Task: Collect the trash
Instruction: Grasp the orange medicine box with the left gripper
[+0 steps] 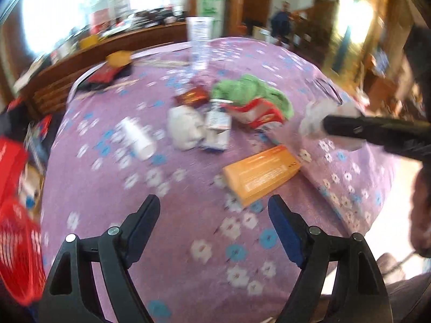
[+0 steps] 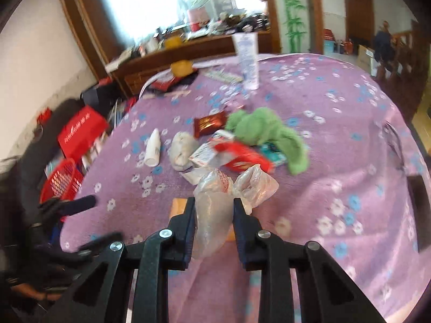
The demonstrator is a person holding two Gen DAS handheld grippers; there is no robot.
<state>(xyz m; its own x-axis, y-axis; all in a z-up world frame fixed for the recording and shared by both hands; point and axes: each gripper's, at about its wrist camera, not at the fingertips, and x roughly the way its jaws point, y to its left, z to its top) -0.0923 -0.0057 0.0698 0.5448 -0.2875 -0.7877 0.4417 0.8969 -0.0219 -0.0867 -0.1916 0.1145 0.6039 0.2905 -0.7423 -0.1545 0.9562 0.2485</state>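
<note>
Floral purple cloth (image 2: 336, 102); right tool (image 2: 214, 202) pinching crinkled plastic bag (image 2: 215, 202)

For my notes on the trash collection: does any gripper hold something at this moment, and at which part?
The right gripper holds the clear plastic bag, pinched at its crumpled middle. The left gripper holds nothing; its jaws stand open.

Orange box (image 2: 179, 206) mostly hidden behind hand-held gripper, red basket (image 1: 18, 253) edge-cropped
</note>
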